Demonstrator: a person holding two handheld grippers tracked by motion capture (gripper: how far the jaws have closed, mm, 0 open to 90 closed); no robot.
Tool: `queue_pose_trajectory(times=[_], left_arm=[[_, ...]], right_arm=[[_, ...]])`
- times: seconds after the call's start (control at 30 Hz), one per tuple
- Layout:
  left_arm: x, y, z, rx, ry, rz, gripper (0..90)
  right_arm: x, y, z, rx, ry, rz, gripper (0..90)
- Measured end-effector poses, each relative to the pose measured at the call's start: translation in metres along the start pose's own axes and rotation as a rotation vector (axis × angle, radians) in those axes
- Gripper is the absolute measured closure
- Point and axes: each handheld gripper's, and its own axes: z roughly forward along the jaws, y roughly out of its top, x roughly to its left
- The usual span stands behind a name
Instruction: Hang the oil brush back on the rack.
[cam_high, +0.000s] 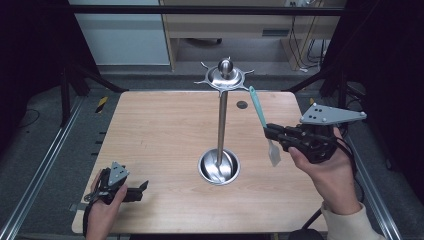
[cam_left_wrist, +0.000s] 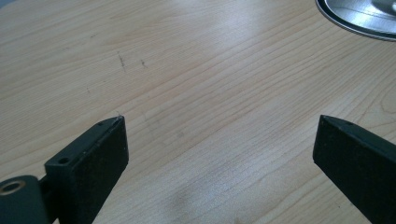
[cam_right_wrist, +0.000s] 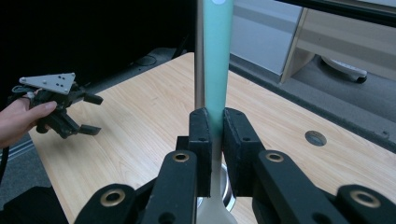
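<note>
High view: my right gripper (cam_high: 270, 132) clamps the teal spatula (cam_high: 258, 106) right of the rack (cam_high: 225, 75), not yet hung. Left gripper view: my left gripper (cam_left_wrist: 219, 140) gapes empty over the table (cam_left_wrist: 187, 70). Right gripper view: spatula handle (cam_right_wrist: 217, 60) upright, pinched.

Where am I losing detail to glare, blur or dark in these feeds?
High view: the surroundings fall to black, the table is evenly lit, and the stand throws bright glints off its bowl base. Left gripper view: the jaws are soft, and the wood grain is sharp farther off. Right gripper view: the spatula handle is slightly blurred up close, with darkness at upper left.
</note>
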Motion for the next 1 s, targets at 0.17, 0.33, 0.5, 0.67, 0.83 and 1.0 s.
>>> queue_pose_trajectory(times=[0.17, 0.33, 0.5, 0.67, 0.83, 1.0], left_arm=[[0.000, 0.000, 0.000, 0.002, -0.002, 0.003, 3.0], [0.000, 0.000, 0.000, 0.001, -0.002, 0.002, 3.1], [0.000, 0.000, 0.000, -0.001, -0.001, 0.001, 3.0], [0.000, 0.000, 0.000, -0.001, -0.001, 0.000, 3.1], [0.000, 0.000, -0.001, -0.003, -0.002, -0.001, 3.1], [0.000, 0.000, -0.001, -0.002, -0.002, -0.002, 3.1]], right_arm=[[0.000, 0.001, 0.005, -0.005, 0.006, 0.006, 82.2], [0.000, -0.002, 0.014, -0.023, 0.013, 0.023, 82.2], [0.002, -0.008, 0.025, -0.061, 0.015, 0.048, 82.3], [0.006, -0.015, 0.036, -0.114, -0.013, 0.055, 82.4], [0.008, -0.021, 0.044, -0.166, -0.027, 0.062, 82.4], [0.009, -0.023, 0.049, -0.188, -0.031, 0.072, 82.4]])
